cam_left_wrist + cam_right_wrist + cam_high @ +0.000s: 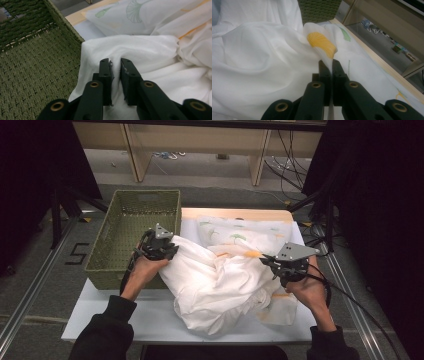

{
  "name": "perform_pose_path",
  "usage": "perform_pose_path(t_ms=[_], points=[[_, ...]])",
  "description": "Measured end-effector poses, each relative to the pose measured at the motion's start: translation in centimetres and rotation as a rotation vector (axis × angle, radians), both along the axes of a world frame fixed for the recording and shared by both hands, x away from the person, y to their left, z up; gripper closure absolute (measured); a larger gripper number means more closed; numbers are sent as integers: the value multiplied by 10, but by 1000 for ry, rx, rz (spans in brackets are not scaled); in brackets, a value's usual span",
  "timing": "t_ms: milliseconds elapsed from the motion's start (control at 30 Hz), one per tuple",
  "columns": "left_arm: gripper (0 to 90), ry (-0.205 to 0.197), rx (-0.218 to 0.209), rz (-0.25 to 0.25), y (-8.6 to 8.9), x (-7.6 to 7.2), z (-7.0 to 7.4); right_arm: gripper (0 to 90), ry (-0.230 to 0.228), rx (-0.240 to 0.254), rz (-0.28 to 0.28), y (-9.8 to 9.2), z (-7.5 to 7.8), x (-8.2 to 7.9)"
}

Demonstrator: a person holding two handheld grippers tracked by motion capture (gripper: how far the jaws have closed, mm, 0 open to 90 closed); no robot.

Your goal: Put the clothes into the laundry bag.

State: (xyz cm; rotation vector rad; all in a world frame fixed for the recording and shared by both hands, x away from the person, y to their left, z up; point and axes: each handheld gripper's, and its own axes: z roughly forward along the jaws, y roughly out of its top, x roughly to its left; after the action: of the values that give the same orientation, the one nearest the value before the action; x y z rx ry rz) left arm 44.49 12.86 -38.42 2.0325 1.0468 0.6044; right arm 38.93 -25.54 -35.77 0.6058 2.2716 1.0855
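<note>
Left tool (167, 251): jaws narrow, pinching a fold of the white cloth (220, 285); in the left gripper view (115, 65) a ridge of the fabric stands between the two pads, right beside the basket wall.
Left hand (145, 270): comes in from the bottom left and holds its tool at the cloth's left edge.
Basket (105, 250): green, woven, standing on the left part of the desk (150, 317), its right wall touching the cloth.
White cloth: a crumpled heap in the middle of the desk, bunched up between the two tools and reaching near the front edge.
Printed sheet (235, 232): white with green and orange leaf shapes, lying under and behind the heap, toward the far side of the desk.
Right tool (275, 264): jaws fully together on a thin edge of the fabric; in the right gripper view (331, 64) a corner with an orange fan print (322, 43) rises out of the pads.
Right hand (310, 290): grips its tool at the cloth's right side.
</note>
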Motion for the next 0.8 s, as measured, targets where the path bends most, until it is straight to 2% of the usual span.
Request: perform_pose_path(t_ms=[33,67,100,133,167,233,267,300,333,367,400,433,467,567,633,700,733,800], points=[[873,0,-13,-9,-1,-2,2,897,-10,0,4,0,0,1],[874,-4,-17,-21,-5,-5,4,897,-11,0,3,-1,1,1],[874,5,-54,-63,-7,-7,6,897,-10,1,3,-1,1,1],[875,12,-129,-81,-13,-11,8,897,-10,-1,1,-1,0,1],[874,18,-146,-108,-17,-14,10,897,-7,0,-2,-1,0,1],[874,22,-180,-170,-29,-23,14,897,-2,2,-5,-1,2,0],[874,36,-203,-220,-40,-30,15,897,-7,1,-1,-2,2,1],[874,41,-222,-245,-47,-33,15,897,-10,2,-2,-1,1,0],[874,51,-259,-284,-57,-38,15,897,-9,2,-2,-1,1,0],[874,70,-272,-331,-68,-43,13,897,-9,2,-2,-1,1,0],[874,94,-278,-378,-80,-48,11,897,-8,3,-4,-1,2,0],[873,93,-265,-405,-92,-54,8,897,-9,5,-5,-1,2,0],[873,96,-223,-455,-107,-60,3,897,-11,3,-6,-1,2,0],[872,117,-191,-504,-139,-68,-14,897,-10,1,6,0,2,-1],[872,131,-169,-515,-159,-68,-26,897,-13,0,8,1,2,-1],[872,126,-157,-503,-174,-62,-34,897,-12,0,15,2,2,-2],[871,115,-163,-496,-181,-57,-37,898,-9,0,16,2,3,-3],[871,87,-182,-440,-191,-43,-40,898,-11,4,13,3,4,-4]])
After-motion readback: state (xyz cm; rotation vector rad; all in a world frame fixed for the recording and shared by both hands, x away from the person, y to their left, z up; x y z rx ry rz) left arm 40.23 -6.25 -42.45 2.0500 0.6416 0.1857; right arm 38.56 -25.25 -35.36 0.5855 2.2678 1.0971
